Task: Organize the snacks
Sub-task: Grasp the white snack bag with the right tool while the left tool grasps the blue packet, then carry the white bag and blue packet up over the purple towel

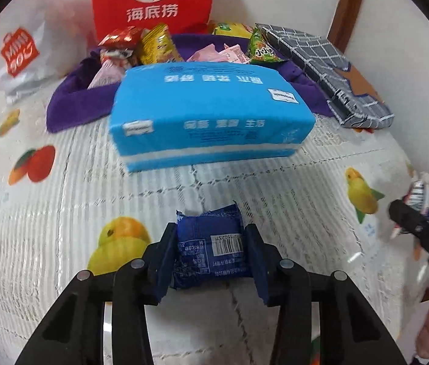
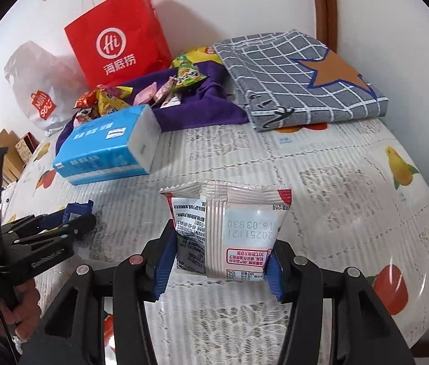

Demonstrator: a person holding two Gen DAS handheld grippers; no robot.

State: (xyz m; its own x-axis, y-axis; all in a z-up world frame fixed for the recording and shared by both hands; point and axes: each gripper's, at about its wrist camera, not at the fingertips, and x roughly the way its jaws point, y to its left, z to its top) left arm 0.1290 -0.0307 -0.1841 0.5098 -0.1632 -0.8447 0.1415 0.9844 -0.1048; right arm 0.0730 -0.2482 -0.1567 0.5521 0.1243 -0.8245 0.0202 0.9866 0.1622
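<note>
Both grippers were loaded: the left gripper (image 1: 211, 255) clamped a blue snack packet (image 1: 210, 243), the right gripper (image 2: 219, 261) pinched two white sachets (image 2: 232, 231). The purple cloth (image 1: 71, 103) holding the other snacks lay farther off, beyond the tissue pack (image 1: 208, 112).

Ahead of you the bench (image 1: 71, 188) lies open between your jaws and the blue tissue pack (image 1: 211, 115), which stands across the straight path to the purple cloth (image 1: 71, 106) heaped with snacks. You can pass the pack on its right, where bare bench runs up to the folded checked cloth (image 2: 299, 82). Behind the heap, the red paper bag (image 2: 117, 39) and white plastic bag (image 2: 41, 91) close off the wall side.
</note>
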